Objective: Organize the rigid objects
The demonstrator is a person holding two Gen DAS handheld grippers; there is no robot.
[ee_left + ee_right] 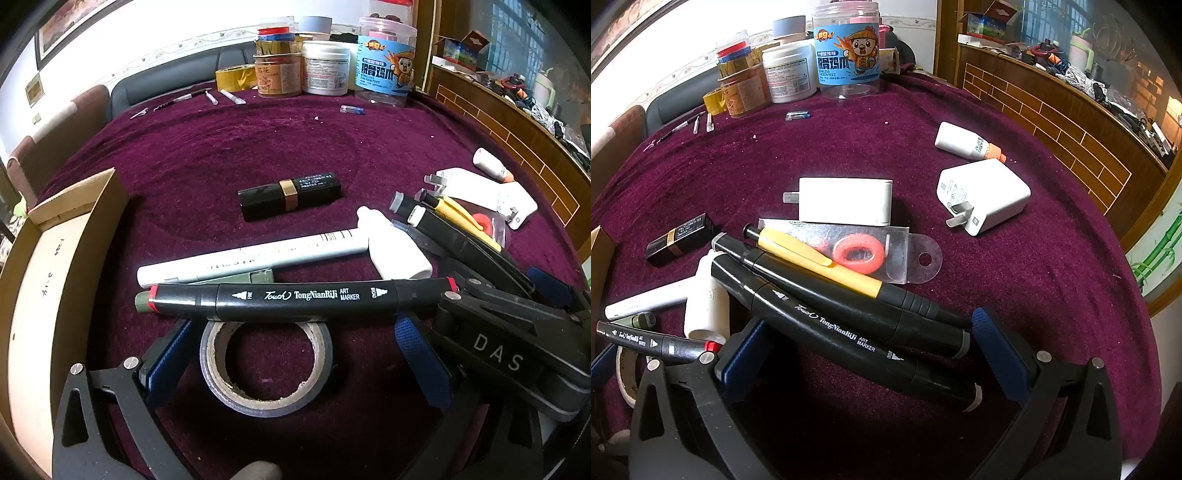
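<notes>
My left gripper (295,354) is open, its blue pads either side of a grey tape roll (266,369) on the purple cloth. A black art marker (295,297) lies across just beyond the roll, then a white marker (251,256) and a black lipstick (290,195). A cardboard box (55,258) stands at the left. My right gripper (875,354) is open around two black art markers (849,332) and a yellow-and-black pen (827,264). Beyond lie a clear packet with an orange ring (857,253), two white chargers (846,201) (982,195) and a white bottle (964,142).
Jars, tubs and a yellow tape roll (236,77) stand at the table's far edge, with small pens (232,96) and a blue-capped item (352,109) nearby. A small white bottle (395,247) lies by the markers. A wooden counter (1071,122) borders the right.
</notes>
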